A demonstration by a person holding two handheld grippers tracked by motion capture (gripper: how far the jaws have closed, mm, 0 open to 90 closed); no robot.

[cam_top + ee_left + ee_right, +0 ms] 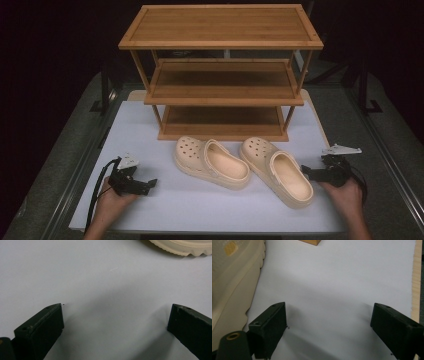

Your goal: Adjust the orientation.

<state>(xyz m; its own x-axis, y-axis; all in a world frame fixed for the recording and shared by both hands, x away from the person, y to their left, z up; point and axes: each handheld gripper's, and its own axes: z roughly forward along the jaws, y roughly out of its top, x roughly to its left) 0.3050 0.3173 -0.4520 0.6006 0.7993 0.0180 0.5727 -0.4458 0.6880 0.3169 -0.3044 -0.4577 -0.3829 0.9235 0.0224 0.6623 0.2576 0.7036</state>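
Two cream clogs lie side by side on the white table top (pixel 200 205), toes toward the shelf: the left clog (pixel 212 162) and the right clog (pixel 277 172). My left gripper (pixel 151 183) rests low at the table's left, held in a hand and pointing right toward the clogs. It is open and empty (pixel 117 307), with a clog's ribbed sole edge (pixel 182 246) ahead at the top. My right gripper (pixel 305 173) sits just right of the right clog's heel. It is open and empty (pixel 329 306), with the clog's side (pixel 232 277) on its left.
A three-tier wooden shelf (pixel 221 45) stands at the back of the table, its bottom tier just behind the clogs' toes. One shelf foot (pixel 310 242) shows ahead of the right gripper. The table's wooden right edge (pixel 416 277) runs close by.
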